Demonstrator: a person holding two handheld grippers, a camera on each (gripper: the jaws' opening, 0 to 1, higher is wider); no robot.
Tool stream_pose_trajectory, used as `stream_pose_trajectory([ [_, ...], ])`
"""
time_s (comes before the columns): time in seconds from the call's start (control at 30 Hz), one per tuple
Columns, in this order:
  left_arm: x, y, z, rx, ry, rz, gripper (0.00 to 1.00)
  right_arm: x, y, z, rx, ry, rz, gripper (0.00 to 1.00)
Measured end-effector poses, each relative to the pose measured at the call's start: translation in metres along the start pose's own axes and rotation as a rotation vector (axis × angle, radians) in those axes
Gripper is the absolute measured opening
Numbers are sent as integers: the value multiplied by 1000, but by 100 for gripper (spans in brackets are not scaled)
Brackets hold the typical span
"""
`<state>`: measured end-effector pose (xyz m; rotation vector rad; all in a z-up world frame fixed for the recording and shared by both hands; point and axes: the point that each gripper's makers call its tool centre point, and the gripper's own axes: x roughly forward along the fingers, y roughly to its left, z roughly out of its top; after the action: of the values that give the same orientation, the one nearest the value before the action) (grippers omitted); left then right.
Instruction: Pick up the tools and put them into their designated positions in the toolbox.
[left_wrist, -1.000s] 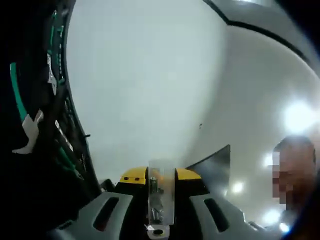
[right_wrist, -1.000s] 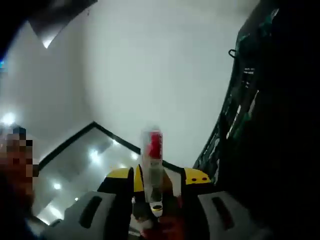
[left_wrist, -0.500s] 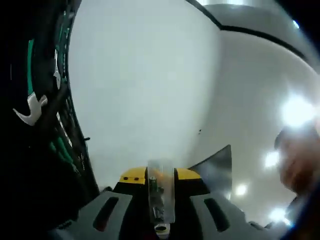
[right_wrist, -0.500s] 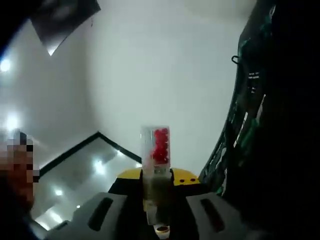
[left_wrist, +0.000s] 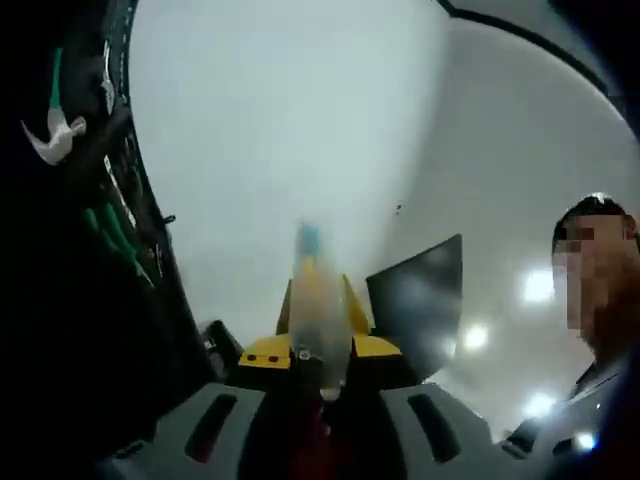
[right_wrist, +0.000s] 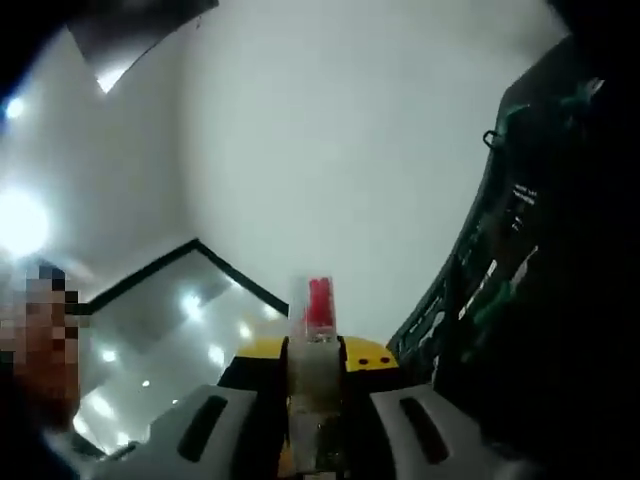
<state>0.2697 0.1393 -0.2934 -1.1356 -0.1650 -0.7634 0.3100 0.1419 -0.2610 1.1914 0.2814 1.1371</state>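
In the left gripper view my left gripper (left_wrist: 320, 362) is shut on a clear plastic tube (left_wrist: 318, 300), which stands up between the jaws and is blurred, yellowish with a blue tip. The open toolbox's dark panel (left_wrist: 60, 280) fills the left edge, holding green-handled tools (left_wrist: 110, 225) and a silver wrench head (left_wrist: 50, 140). In the right gripper view my right gripper (right_wrist: 315, 368) is shut on a second clear tube (right_wrist: 316, 330) with red pieces (right_wrist: 318, 300) in its top. There the toolbox panel (right_wrist: 570, 300) with green tools (right_wrist: 500, 292) runs down the right side.
Both views point up at a white wall (left_wrist: 280, 150) and a ceiling with bright lights (left_wrist: 540, 285). A dark slanted panel (left_wrist: 420, 300) sits behind the left tube. A person (left_wrist: 600, 330) stands at the right of the left gripper view and at the left edge (right_wrist: 40, 360) of the right gripper view.
The tube in my left gripper now reaches higher in the view and has gone blurred and yellowish. Both cameras have tilted a little. The right tube stays gripped.
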Motion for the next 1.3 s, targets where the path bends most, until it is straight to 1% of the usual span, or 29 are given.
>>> stream_pose_trajectory([
  [0.07,1,8,-1,74,28,35,24,-1,-5,6,-17,2,-23,16],
  [0.1,1,13,1,85,28,56,26,-2,-8,11,-24,-9,-33,17],
  [0.2,-2,19,9,89,16,75,28,-8,-18,40,4,-56,-65,17],
  [0.23,-6,24,13,135,10,97,27,-10,-22,51,-2,-74,-82,17],
  [0.3,-14,29,21,237,17,122,24,-17,-40,73,-45,-92,-178,17],
  [0.33,-18,30,26,304,19,126,24,-21,-47,84,-61,-106,-207,17],
  [0.37,-21,30,33,362,27,124,24,-23,-51,89,-48,-107,-226,17],
  [0.4,-24,28,37,437,43,112,24,-29,-65,94,-25,-69,-291,17],
  [0.43,-27,27,39,516,63,98,24,-30,-69,101,-12,-93,-303,17],
  [0.47,-30,26,41,609,93,90,24,-32,-74,106,15,-94,-326,17],
  [0.5,-33,26,43,726,126,81,24,-33,-82,106,-10,-49,-354,17],
  [0.53,-34,26,43,766,143,70,23,-34,-87,104,-27,-18,-378,17],
  [0.57,-35,25,42,775,159,49,22,-36,-96,101,-23,22,-416,17],
  [0.6,-36,23,41,761,161,31,22,-36,-104,97,15,60,-423,17],
  [0.63,-37,22,40,731,158,15,22,-38,-110,94,57,86,-432,17],
  [0.67,-37,23,43,686,145,19,22,-41,-119,95,100,84,-461,17],
  [0.7,-39,26,45,694,139,32,22,-44,-126,95,104,106,-479,17],
  [0.77,-40,29,49,690,124,46,22,-48,-137,91,66,178,-517,17],
  [0.83,-42,29,53,646,108,48,22,-49,-145,94,92,198,-537,17],
  [0.9,-43,28,56,634,91,44,21,-50,-148,88,118,263,-536,17],
  [0.93,-44,27,56,629,85,41,21,-52,-150,83,103,305,-553,17],
  [1.0,-44,26,56,622,81,38,21,-54,-158,82,65,359,-582,17],
  [1.07,-44,27,57,620,79,41,21,-53,-167,86,79,360,-589,17],
  [1.13,-43,32,58,623,85,50,21,-56,-177,85,107,365,-610,17],
  [1.17,-42,33,58,624,89,50,21,-57,-180,83,124,391,-601,17],
  [1.2,-42,33,58,625,91,50,21,-52,-175,85,146,382,-572,17],
  [1.23,-42,34,58,625,92,50,21,-52,-176,79,156,401,-581,17],
  [1.27,-42,35,58,624,94,52,21,-51,-174,75,143,420,-573,17],
  [1.3,-42,36,58,623,96,55,21,-51,-173,71,116,427,-598,17],
])
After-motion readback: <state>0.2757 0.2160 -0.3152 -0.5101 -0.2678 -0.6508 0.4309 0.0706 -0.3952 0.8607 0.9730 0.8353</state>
